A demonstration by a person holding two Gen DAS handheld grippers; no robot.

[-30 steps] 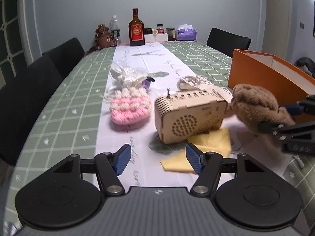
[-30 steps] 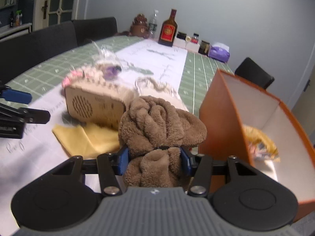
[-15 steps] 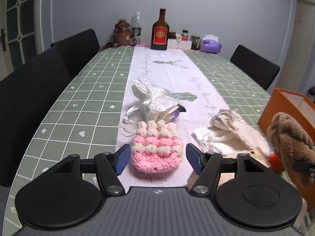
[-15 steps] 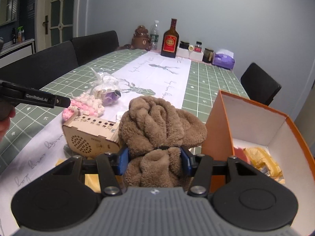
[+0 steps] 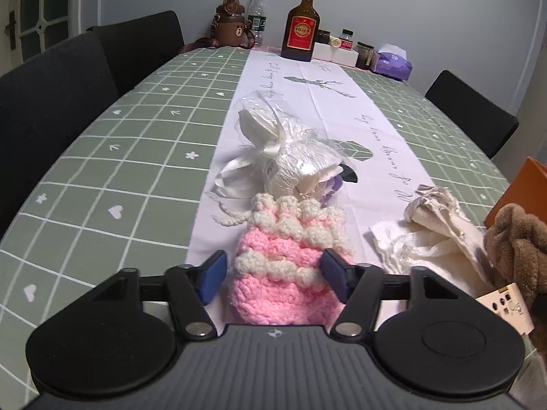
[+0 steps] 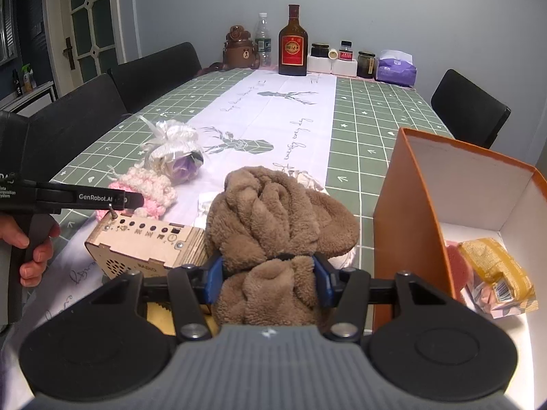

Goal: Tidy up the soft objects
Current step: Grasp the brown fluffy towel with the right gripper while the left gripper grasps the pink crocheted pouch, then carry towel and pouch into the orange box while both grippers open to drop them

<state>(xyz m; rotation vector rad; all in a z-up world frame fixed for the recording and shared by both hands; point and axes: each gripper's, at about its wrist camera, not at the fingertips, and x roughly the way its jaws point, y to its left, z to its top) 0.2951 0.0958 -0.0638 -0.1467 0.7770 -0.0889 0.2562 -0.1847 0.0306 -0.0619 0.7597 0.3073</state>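
Two grippers on my feeds, itemised with what lies around them.

1. Left gripper [image 5: 273, 275]: jaws spread and just now closing in, with the pink-and-cream crocheted pouch [image 5: 285, 266] lying between them on the white runner. The right pad sits against the pouch's edge; the left pad stands just clear, so I count no grip.
2. Right gripper [image 6: 268, 278]: pinching a brown fleece bundle [image 6: 273, 225] at its waist, both blue pads sunk into the pile, the bulk of it bulging out beyond the fingers.
3. Orange box [image 6: 410, 218]: open, white inside, just right of the fleece bundle. In its near corner lie a yellow packet [image 6: 495, 266] and something red that I cannot make out.
4. Wooden radio [image 6: 147, 242]: on the surface just left of the fleece bundle, in front of the pouch in my right view.
5. White wrapped bundle [image 5: 294, 157]: just beyond the pouch, touching its far edge, a purple item tucked beneath it.
6. Cream cloth [image 5: 434, 232]: crumpled, right of the pouch.
7. Far end of the surface: a brown bottle with a red label [image 5: 301, 30], a bear-shaped flask [image 5: 230, 24], a purple tissue pack [image 5: 393, 63].
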